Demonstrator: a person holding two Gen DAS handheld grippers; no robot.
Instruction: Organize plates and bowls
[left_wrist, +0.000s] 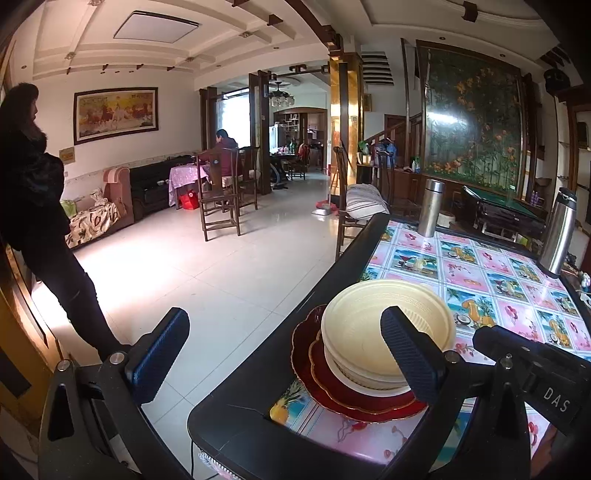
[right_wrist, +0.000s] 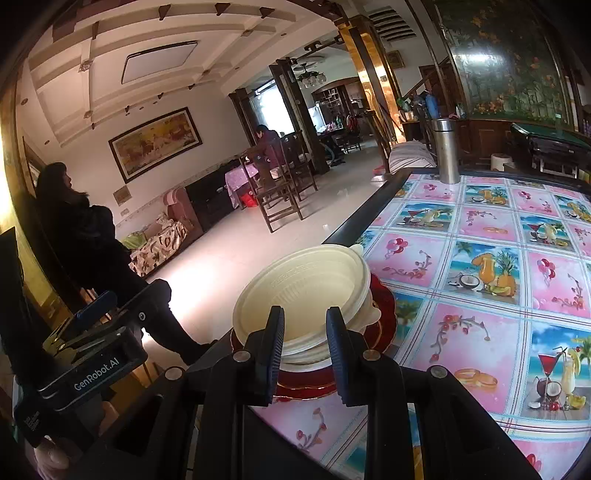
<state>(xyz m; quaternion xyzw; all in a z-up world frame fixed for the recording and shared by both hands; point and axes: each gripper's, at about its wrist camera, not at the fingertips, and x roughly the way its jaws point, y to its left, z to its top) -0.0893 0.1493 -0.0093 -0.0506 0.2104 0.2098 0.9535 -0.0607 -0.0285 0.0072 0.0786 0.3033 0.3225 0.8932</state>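
While both grippers hover at the table's near corner, cream bowls (left_wrist: 384, 332) sit nested on stacked red scalloped plates (left_wrist: 332, 391).
Left wrist view: the left gripper (left_wrist: 288, 350) gapes wide, nothing between its fingers, one finger before the bowls. Right wrist view: the right gripper (right_wrist: 304, 354) stands narrowly apart, empty, just short of the bowls (right_wrist: 303, 295), on the patterned tablecloth (right_wrist: 480, 258).

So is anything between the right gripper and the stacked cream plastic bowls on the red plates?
Nothing visible: the right gripper faces the stacked cream plastic bowls directly, with only open air between its fingers and their rim.
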